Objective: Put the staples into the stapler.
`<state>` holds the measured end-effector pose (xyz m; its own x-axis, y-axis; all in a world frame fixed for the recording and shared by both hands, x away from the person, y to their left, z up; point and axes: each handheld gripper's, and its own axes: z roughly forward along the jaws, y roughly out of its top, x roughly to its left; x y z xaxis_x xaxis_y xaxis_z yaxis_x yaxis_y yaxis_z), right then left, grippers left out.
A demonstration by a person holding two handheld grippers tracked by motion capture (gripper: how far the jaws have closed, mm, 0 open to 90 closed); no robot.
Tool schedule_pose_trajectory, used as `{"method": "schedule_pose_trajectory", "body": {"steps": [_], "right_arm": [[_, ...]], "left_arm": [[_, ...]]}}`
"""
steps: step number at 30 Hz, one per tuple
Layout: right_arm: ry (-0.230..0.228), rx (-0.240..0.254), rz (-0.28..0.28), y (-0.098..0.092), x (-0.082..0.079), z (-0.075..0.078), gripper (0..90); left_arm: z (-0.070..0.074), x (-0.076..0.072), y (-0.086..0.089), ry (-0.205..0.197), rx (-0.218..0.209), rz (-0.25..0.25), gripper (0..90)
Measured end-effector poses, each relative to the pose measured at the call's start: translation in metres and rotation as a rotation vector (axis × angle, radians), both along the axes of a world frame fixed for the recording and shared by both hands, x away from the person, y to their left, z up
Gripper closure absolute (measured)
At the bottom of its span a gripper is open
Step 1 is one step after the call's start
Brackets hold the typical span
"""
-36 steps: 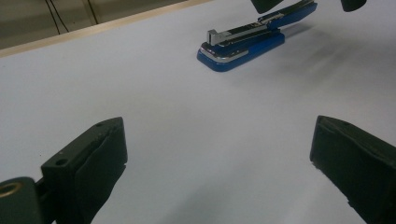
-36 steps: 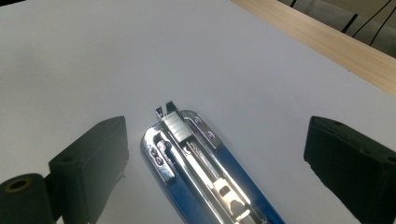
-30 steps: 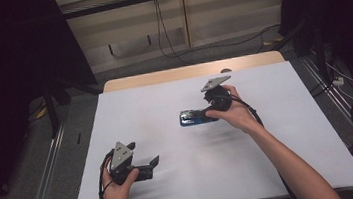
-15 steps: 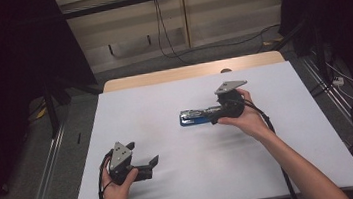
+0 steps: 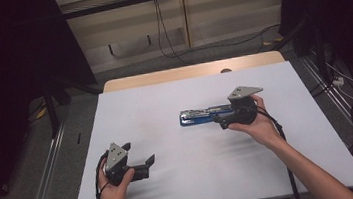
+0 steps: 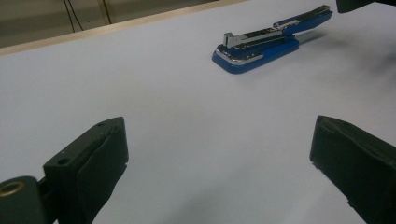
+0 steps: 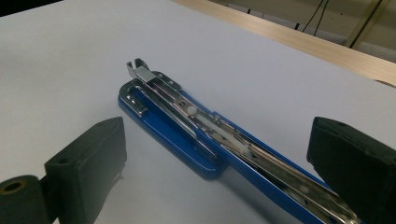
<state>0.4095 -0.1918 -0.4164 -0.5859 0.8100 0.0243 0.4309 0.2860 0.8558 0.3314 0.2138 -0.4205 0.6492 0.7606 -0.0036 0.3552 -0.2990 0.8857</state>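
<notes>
— What is the biggest thing you see?

— The surface (image 5: 165,106). It is big, flat and white, with a strip of light wood along its far edge. My two arms come in over the near edge.

— And what lies on it?

— A stapler (image 5: 201,115). It sits a bit right of the middle of the surface, lying long ways from left to right. It is bright blue with shiny silver metal inside.

— Tell me more about how it looks.

— It is swung open. The blue base lies flat on the surface. The long upper arm, blue outside with a silver track inside, slants up and away from the base toward my right hand. At the front end a small silver piece sticks up like a little fork. The base has a silver plate at its tip.

— Where is your right gripper (image 5: 222,119)?

— Right at the stapler's right end. Its fingers (image 7: 88,163) are spread wide, one on each side of the raised arm. They are not pinching it.

— And your left gripper (image 5: 144,164)?

— It is down near the front left part of the surface, well apart from the stapler. Its fingers (image 6: 93,158) are spread wide too, with bare white surface between them. From there the stapler looks small and far off.
</notes>
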Motion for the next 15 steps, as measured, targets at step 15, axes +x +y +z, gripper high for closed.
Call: {"method": "schedule_pose_trajectory", "body": {"steps": [15], "right_arm": [[-0.015,0.038,-0.052,-0.02,-0.026,-0.009,4.7]], "left_arm": [[0.003,-0.002,-0.001,-0.027,-0.016,-0.005,4.8]]}}
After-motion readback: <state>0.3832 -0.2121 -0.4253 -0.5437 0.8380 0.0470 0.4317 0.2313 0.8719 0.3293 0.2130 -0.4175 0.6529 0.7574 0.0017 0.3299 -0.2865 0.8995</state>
